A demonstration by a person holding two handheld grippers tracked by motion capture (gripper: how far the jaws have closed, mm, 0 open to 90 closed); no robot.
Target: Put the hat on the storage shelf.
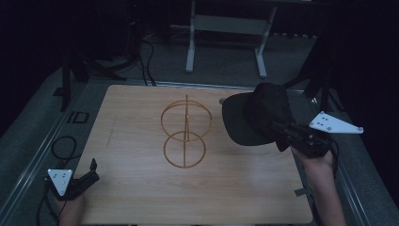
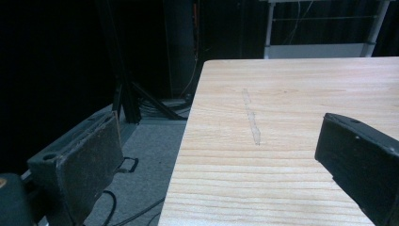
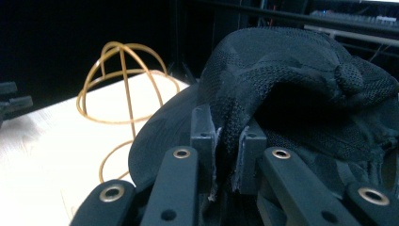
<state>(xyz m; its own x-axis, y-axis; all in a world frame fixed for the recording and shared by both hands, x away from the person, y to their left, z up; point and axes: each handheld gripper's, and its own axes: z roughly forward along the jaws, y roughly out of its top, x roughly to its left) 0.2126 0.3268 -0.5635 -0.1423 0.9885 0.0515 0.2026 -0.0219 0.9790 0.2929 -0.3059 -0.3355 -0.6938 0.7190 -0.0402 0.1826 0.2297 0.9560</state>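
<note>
High view: the right gripper [image 1: 277, 126] holds a black cap [image 1: 256, 115] above the right side of the wooden worktop [image 1: 141, 197], its brim turned toward the middle. A wire stand [image 1: 185, 133] (two gold hoops joined by an upright rod) stands at the centre of the worktop, just left of the cap and apart from it. In the right gripper view the jaws are clamped together on a fold of the cap's [image 3: 282, 80] mesh fabric, with the stand [image 3: 123, 75] behind and to the left. The left gripper [image 1: 91, 170] rests at the worktop's near left corner, its jaws spread apart with nothing between them.
</note>
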